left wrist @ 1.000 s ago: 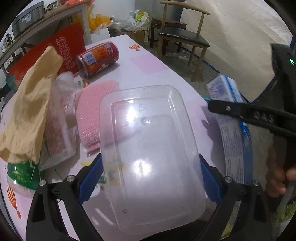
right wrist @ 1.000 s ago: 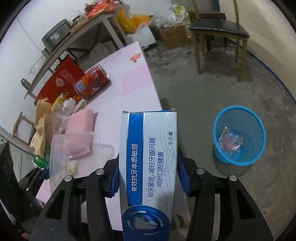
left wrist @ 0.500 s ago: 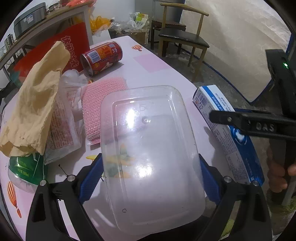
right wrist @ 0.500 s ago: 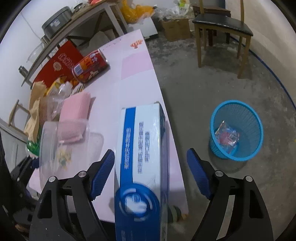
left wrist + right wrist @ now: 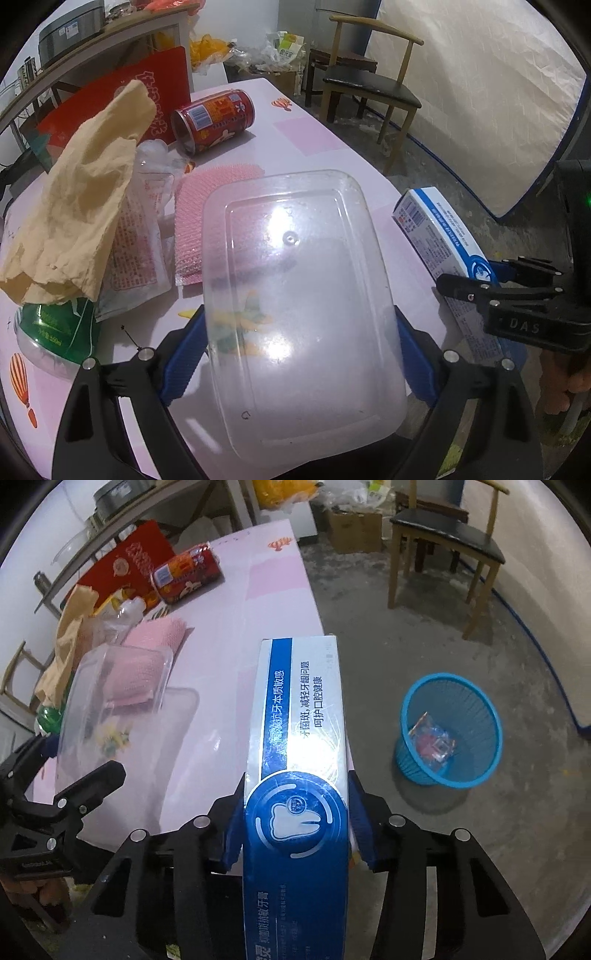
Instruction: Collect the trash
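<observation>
**2 grippers, each with a piece of trash, above a pink table**

While the left gripper (image 5: 299,354) clamps its blue pads on the long sides of a clear plastic container (image 5: 303,314), the container sits tilted above the pink table (image 5: 317,140), its flat base facing the camera. Past it on the table lie a pink textured pad (image 5: 207,192), a crumpled tan paper bag (image 5: 81,192), a clear printed pouch (image 5: 136,251), a green-labelled bottle (image 5: 51,332) under the bag, and a red can (image 5: 214,118) on its side near the far edge.

From the right wrist view, the right gripper (image 5: 297,823) has a blue and white toothpaste box (image 5: 301,738) between its blue pads. Its jaws are closing, and the pads touch both long sides of the box. The box points forward, over the table's near edge.

On the concrete floor to the right of the table stands a blue mesh wastebasket (image 5: 476,746), with 1 shiny wrapper (image 5: 432,740) already lying inside. A wooden chair (image 5: 447,542) with a dark seat stands farther back. A person's fingers (image 5: 561,384) show behind the right gripper's handle in the left wrist view.
</observation>
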Available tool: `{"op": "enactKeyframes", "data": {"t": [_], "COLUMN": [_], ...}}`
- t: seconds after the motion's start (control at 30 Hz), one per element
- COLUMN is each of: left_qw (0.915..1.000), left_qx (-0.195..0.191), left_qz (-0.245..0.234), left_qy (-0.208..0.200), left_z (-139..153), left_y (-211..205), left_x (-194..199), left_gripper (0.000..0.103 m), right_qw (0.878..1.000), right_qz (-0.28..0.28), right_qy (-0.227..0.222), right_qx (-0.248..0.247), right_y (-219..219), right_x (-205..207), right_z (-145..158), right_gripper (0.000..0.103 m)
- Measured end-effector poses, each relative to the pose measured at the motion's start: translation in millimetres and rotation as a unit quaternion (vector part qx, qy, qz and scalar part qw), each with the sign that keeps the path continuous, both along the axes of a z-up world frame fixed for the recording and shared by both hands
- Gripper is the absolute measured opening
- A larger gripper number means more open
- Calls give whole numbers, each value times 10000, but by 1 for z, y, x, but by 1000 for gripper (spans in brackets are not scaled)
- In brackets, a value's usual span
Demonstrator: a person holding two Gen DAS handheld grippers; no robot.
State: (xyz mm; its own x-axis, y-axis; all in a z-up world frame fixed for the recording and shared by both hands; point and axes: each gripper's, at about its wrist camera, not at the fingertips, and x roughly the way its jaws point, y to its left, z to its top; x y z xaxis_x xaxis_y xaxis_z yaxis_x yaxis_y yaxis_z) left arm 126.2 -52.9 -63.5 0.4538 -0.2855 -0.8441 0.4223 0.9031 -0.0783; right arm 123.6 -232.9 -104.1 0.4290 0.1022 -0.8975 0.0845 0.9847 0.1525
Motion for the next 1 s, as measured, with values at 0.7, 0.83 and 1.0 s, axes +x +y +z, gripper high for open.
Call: {"op": "enactKeyframes", "data": {"t": [0.7, 0.83, 1.0], "left_qw": [9953, 9936, 9909], "left_qx": [-777, -930, -1057], "left_qz": [-151, -325, -633], "left_qy": [-553, -561, -549], "left_z": [58, 69, 79], "left_y": [4, -6, -30], "left_x": [-15, -9, 1], "left_gripper": [89, 89, 89], "right_qw": [9914, 9882, 9837], "right_qz": [-599, -760, -1029], "right_qy": [-622, -718, -818], "right_qx": [983, 1122, 1226], "right_y": [-38, -51, -68], "right_x": [-16, -19, -25], "right_z": [31, 35, 37], "right_gripper": [45, 45, 45]}}
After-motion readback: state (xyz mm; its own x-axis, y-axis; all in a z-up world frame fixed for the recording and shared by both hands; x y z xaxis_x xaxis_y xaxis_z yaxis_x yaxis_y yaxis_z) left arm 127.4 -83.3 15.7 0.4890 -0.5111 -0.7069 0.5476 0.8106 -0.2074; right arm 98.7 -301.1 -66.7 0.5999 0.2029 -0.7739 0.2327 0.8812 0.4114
